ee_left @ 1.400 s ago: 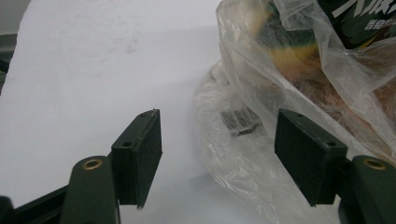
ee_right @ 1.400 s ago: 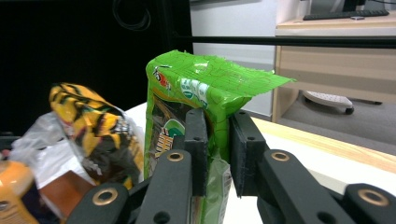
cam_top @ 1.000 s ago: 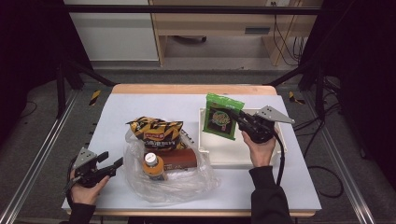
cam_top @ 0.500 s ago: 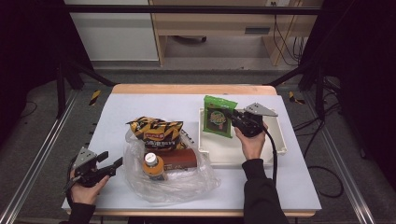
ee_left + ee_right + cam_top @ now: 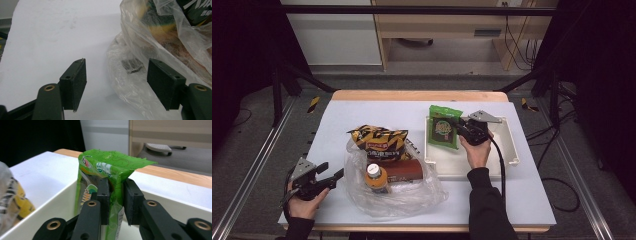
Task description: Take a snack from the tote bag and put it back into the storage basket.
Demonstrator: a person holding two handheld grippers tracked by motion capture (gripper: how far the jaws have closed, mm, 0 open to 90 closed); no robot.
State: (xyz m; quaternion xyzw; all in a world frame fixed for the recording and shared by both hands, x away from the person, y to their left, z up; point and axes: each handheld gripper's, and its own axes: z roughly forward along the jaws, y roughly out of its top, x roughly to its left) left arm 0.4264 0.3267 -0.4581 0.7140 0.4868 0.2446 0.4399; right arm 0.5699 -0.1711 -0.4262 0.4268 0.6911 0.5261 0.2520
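A green snack packet [image 5: 443, 131] stands upright over the left end of the white tray [image 5: 512, 145], and my right gripper [image 5: 458, 129] is shut on its right edge. In the right gripper view the two pads pinch the packet [image 5: 110, 167] just above the tray's wall [image 5: 50, 212]; the jaws have just been opening a little, with the packet still between them. My left gripper [image 5: 333, 170] rests at the table's front left, open, with nothing between its fingers. In the left gripper view it [image 5: 116, 80] points at the edge of a clear plastic bag [image 5: 135, 82].
The clear plastic bag [image 5: 412, 192] lies in the middle of the table and holds a yellow-and-black crisp bag [image 5: 379, 142], a white-capped bottle with an orange label [image 5: 374, 175] and a brown packet [image 5: 404, 170]. The table's right front edge lies beyond the tray.
My right gripper has moved left and down with the green packet, bringing it lower over the tray's left end. The left gripper has stayed still.
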